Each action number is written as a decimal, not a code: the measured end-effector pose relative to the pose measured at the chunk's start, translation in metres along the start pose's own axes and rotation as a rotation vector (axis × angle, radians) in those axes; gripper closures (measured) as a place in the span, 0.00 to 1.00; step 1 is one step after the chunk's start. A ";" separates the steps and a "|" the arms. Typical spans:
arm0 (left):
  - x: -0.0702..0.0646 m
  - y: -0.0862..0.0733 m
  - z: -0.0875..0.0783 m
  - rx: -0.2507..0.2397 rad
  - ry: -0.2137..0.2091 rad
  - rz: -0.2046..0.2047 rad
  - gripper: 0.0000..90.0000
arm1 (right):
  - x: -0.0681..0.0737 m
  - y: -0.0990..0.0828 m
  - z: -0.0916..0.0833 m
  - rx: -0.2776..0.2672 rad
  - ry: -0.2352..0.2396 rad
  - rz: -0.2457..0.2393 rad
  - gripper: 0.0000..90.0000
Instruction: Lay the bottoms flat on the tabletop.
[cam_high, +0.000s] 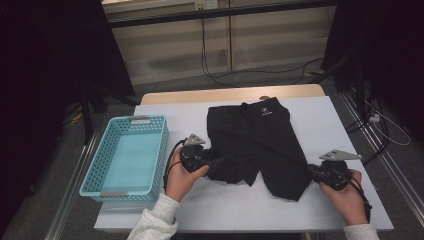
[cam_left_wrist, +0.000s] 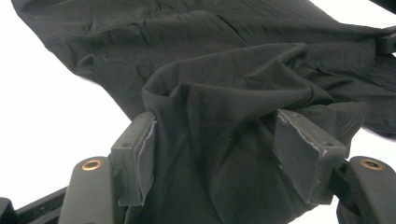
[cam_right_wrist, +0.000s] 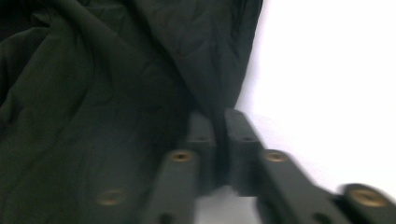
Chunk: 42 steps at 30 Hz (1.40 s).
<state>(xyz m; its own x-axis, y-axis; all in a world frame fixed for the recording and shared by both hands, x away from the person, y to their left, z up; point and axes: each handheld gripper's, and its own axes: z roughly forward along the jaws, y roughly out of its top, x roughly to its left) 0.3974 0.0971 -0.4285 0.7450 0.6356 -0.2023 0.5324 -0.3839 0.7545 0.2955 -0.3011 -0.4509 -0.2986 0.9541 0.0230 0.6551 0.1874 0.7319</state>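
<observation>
High view shows our black shorts (cam_high: 260, 140) spread mid-tabletop (cam_high: 330, 125), basket (cam_high: 95, 170) empty alongside. Our left hand-held gripper (cam_left_wrist: 215, 154) clamps a thick bunched leg; our right hand-held gripper (cam_right_wrist: 219, 135) pinches only the hem edge, which we judge could slip free when pulled.

We have the table (cam_high: 330, 125) under everything, with the basket (cam_high: 127, 155) on its left part and the garment (cam_high: 265, 145) spread to the right of it, well apart from the basket's wall. Between basket and garment sits our left gripper (cam_high: 212, 164), at the garment's near left corner. Our right gripper (cam_high: 312, 170) is at the garment's near right edge, close to the table's right side.
</observation>
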 end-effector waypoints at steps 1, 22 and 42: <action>0.000 0.000 0.000 0.002 0.003 0.006 0.37 | -0.001 0.001 -0.001 -0.011 -0.005 0.000 0.82; 0.004 -0.003 -0.001 0.016 0.020 0.001 0.33 | -0.013 0.015 0.031 -0.017 -0.029 0.054 1.00; 0.003 -0.001 -0.001 0.009 0.017 0.000 0.33 | -0.018 0.009 0.006 -0.072 -0.062 0.046 0.72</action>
<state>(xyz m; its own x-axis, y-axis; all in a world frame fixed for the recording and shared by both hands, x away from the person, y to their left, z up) 0.3985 0.0997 -0.4291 0.7380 0.6470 -0.1917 0.5361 -0.3896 0.7489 0.3107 -0.3149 -0.4484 -0.2243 0.9744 0.0168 0.6151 0.1282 0.7780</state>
